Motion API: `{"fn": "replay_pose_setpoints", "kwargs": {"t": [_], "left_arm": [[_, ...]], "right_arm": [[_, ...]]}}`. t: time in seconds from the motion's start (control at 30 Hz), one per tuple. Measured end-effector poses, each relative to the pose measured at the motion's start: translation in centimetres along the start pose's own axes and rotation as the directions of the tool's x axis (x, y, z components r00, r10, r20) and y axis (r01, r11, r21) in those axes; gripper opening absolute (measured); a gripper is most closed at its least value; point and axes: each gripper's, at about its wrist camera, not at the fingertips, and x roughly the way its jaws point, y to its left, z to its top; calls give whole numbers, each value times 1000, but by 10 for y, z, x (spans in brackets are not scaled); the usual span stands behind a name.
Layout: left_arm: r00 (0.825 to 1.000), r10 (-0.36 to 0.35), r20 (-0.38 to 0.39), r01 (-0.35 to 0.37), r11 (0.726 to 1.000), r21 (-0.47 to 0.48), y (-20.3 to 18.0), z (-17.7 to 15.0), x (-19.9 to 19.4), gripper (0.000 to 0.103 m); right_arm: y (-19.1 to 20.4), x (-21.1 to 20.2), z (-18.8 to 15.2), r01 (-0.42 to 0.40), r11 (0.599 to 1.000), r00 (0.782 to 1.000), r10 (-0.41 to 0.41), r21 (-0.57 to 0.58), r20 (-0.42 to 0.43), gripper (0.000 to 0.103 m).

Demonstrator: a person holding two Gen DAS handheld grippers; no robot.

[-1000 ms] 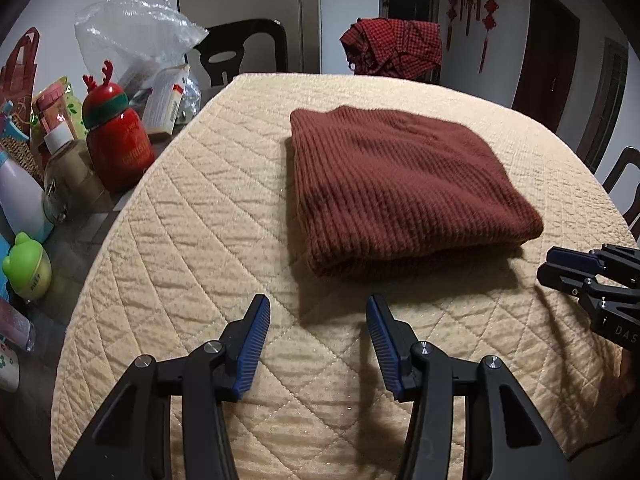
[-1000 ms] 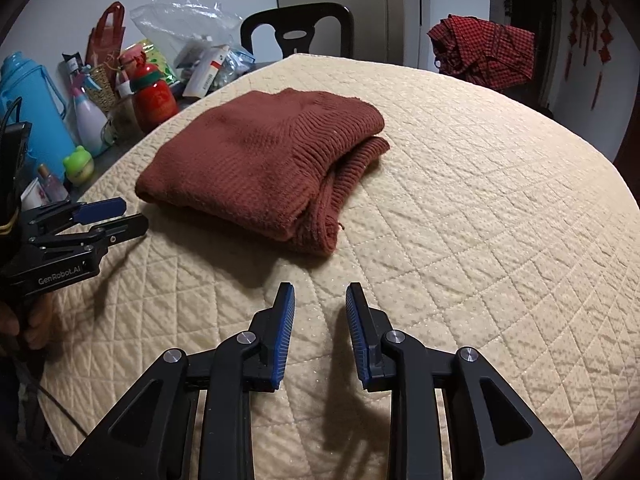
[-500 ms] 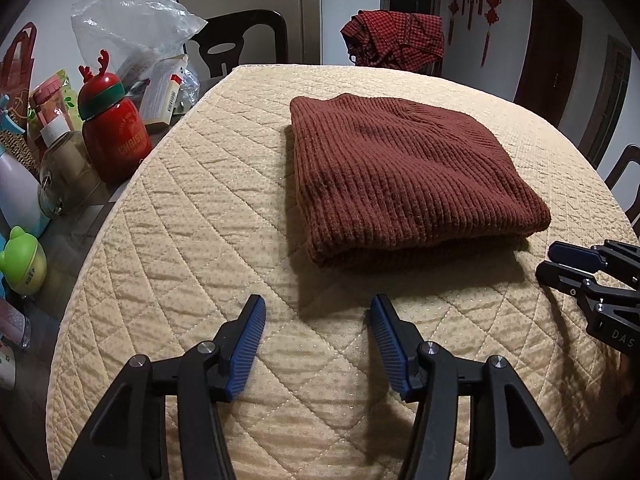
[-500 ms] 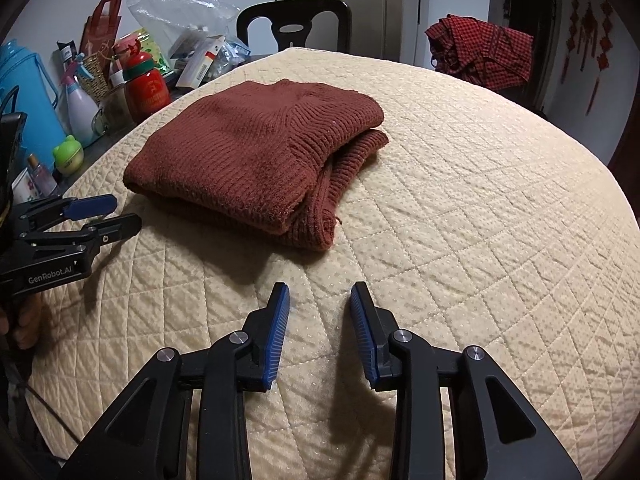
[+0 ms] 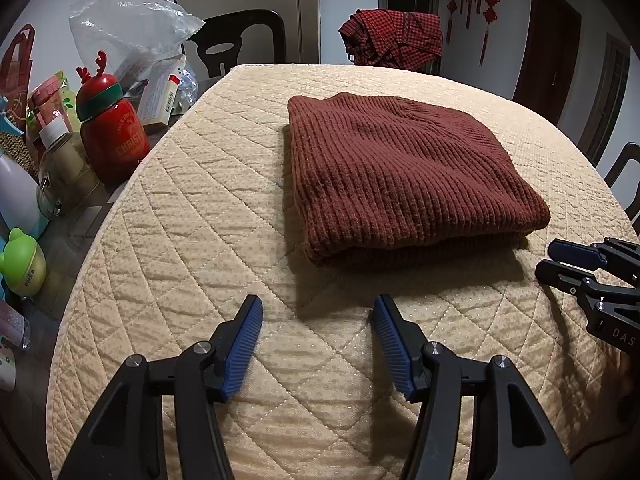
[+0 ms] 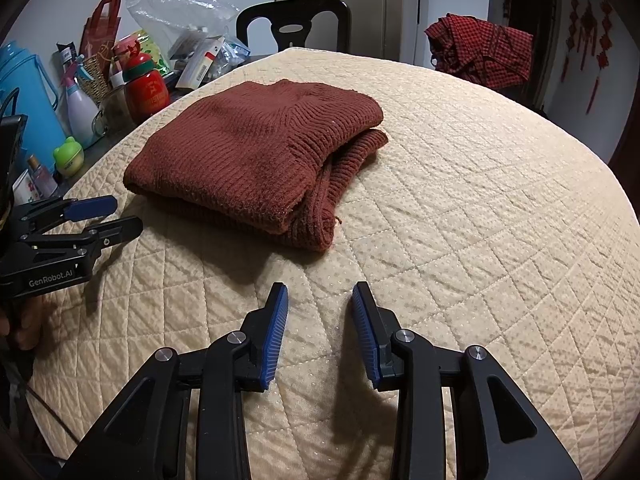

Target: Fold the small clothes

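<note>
On the quilted cover of the table (image 5: pixel 200 240), toward the middle and a little nearer the left edge, lies the sweater (image 5: pixel 400 176), rust-brown and ribbed, already folded into a compact stack of layers. Its near edge is a rounded fold; seen from the right wrist, the right end shows the loose layers and a cuff with a stray thread, slightly uneven. Both grippers hover over the near edge of the table, well short of the sweater and touching nothing. The left gripper (image 5: pixel 318 340) has its jaws opening, about half apart, with only bare cover between them. The right gripper (image 6: pixel 320 332) stands narrower, jaws parted and empty. By the look of it, the folding of this piece is essentially done; what may remain is tidying the ragged right end. A checked red garment (image 5: pixel 392 36) draped over a chair beyond the far edge could be next, though that is a guess.
</note>
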Motion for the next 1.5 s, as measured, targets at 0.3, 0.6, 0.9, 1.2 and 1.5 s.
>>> {"fn": "replay_pose_setpoints", "kwargs": {"t": [0.3, 0.6, 0.9, 1.2, 1.5], "left_arm": [[1000, 1, 0, -1, 1000, 0, 0, 0, 0, 63], [1000, 6, 0, -6, 1000, 1, 1, -1, 1, 65], [1000, 8, 0, -8, 1000, 3, 1, 0, 1, 65], [1000, 9, 0, -9, 1000, 3, 0, 0, 1, 65], [1000, 8, 0, -8, 1000, 3, 1, -1, 1, 66]], "right_arm": [[1, 0, 0, -2, 1000, 1000, 2, -1, 0, 36], [2, 0, 0, -1, 1000, 1000, 1, -2, 0, 37], [2, 1, 0, -1, 1000, 1000, 1, -2, 0, 37], [2, 1, 0, -1, 1000, 1000, 1, -2, 0, 38], [1, 0, 0, -2, 1000, 1000, 2, -2, 0, 38]]}}
